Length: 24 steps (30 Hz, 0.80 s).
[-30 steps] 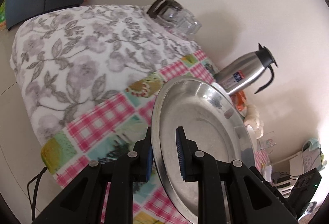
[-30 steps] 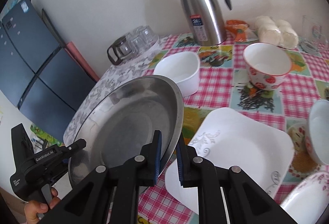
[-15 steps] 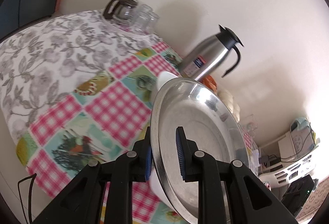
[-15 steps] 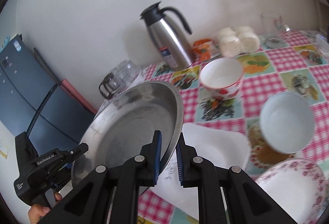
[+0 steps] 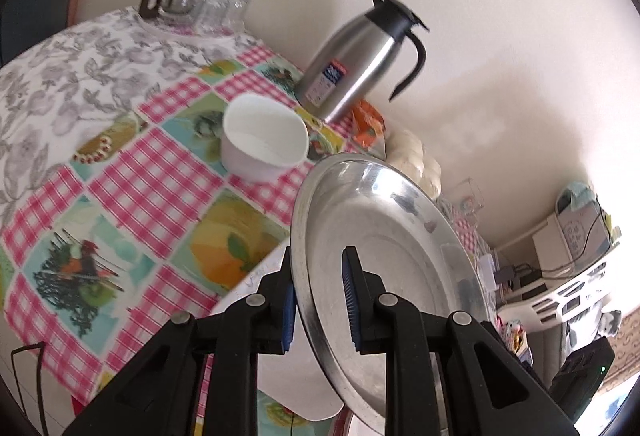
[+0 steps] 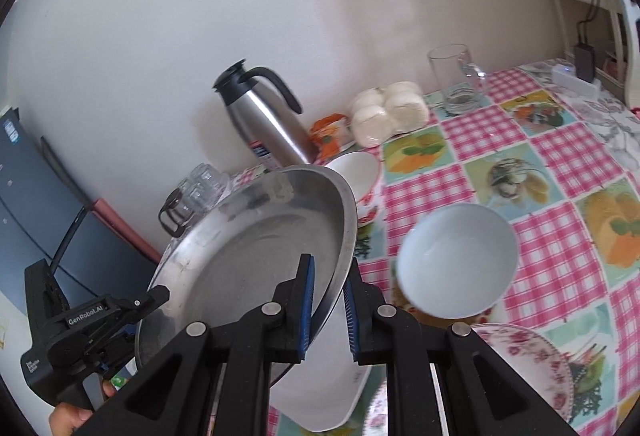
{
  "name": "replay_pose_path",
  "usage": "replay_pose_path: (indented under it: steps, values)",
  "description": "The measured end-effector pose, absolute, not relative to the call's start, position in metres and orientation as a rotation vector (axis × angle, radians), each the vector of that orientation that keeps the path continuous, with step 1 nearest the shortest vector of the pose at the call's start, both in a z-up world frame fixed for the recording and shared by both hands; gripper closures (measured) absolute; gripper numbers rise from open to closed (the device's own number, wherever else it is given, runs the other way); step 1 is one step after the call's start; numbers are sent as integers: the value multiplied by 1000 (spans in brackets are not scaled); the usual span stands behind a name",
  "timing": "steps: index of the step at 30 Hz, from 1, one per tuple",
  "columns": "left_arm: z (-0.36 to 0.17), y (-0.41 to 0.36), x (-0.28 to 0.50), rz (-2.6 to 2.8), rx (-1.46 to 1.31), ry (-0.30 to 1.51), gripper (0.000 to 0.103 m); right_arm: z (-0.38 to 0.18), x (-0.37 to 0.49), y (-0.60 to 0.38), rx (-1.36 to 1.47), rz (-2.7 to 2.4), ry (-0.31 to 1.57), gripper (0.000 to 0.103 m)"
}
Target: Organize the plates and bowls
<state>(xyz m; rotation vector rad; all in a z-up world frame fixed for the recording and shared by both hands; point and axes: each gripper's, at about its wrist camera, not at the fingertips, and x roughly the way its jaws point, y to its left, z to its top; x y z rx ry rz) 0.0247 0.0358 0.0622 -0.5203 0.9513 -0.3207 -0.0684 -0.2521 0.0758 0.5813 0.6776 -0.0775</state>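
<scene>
Both grippers hold one large steel plate (image 5: 384, 236) by opposite rims, lifted and tilted above the table. My left gripper (image 5: 320, 300) is shut on its near rim. My right gripper (image 6: 328, 300) is shut on the plate's (image 6: 256, 260) right rim; the left gripper's body (image 6: 80, 332) shows at the plate's far side. A white square plate (image 6: 328, 392) lies under the steel plate. A white bowl (image 5: 264, 140) stands by the flask. A pale blue bowl (image 6: 456, 260), a red-patterned bowl (image 6: 360, 176) and a floral plate (image 6: 532, 368) sit to the right.
A steel flask (image 6: 264, 128) stands at the wall, with a glass pot and tumblers (image 5: 192, 0), white buns (image 6: 388, 112), an orange packet (image 6: 328, 128) and a glass mug (image 6: 452, 80). The checked tablecloth (image 6: 560, 164) covers the table.
Both grippers have carried the steel plate rightward over the table and white square plate. The flask and bowls now sit further left in the views.
</scene>
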Motion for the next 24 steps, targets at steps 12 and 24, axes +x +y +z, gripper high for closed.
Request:
replay_pose_path:
  steps: [12, 24]
  values:
    - [18, 32, 29, -306, -507, 1086, 82, 44, -60, -258, 543, -120, 797, 86]
    - [1, 34, 32, -296, -525, 1180, 80, 21, -47, -250, 474, -142, 900, 86]
